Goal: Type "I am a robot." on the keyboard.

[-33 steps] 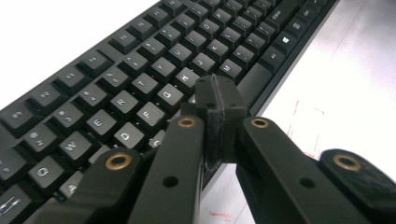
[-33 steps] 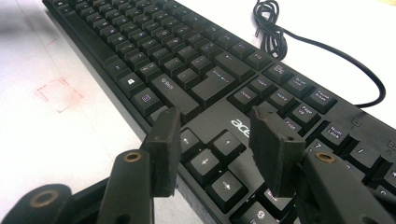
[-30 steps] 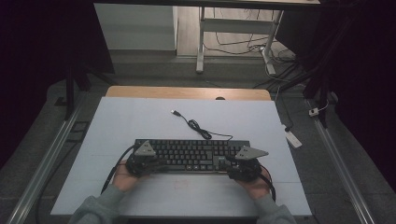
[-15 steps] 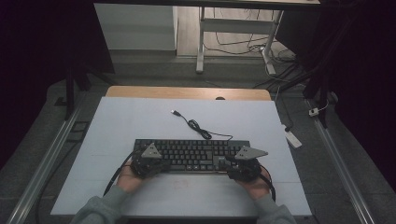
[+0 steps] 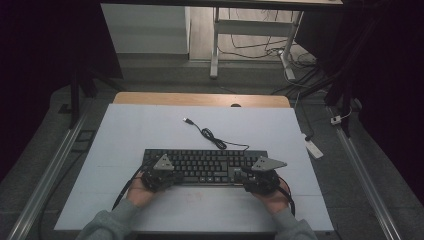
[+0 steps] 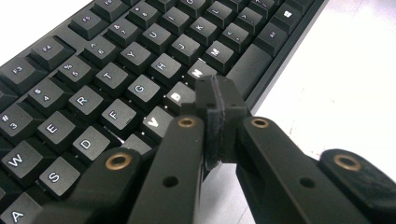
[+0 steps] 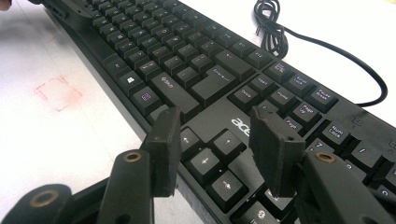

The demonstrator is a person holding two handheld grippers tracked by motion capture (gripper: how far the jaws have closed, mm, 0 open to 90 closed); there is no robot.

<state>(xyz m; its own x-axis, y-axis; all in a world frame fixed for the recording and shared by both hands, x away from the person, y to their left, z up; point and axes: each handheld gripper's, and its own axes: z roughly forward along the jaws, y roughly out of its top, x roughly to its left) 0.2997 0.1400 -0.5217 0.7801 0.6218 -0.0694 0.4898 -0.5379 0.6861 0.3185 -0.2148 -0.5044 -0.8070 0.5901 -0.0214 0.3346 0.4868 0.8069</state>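
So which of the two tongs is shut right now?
The left tongs, over the keyboard near the V, B and N keys: their pads are pressed together. The right tongs stand open above the arrow keys.

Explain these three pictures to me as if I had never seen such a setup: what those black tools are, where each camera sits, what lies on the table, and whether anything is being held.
No robot arm here: a person holds a two-jaw tool in each hand. The high view looks down from above the person's side of the table; forearms in grey sleeves enter at the bottom. The left hand-held gripper and the right hand-held gripper sit at the two ends of a black plastic computer keyboard. The keyboard lies on a white tabletop, and its thin black cable with a USB plug trails away across it.

The other two pictures come from cameras riding on the grippers, looking along their jaws. In the left gripper view the jaws are pressed together with nothing between them, above the letter keys. In the right gripper view the jaws stand apart over the arrow keys. Neither holds anything.
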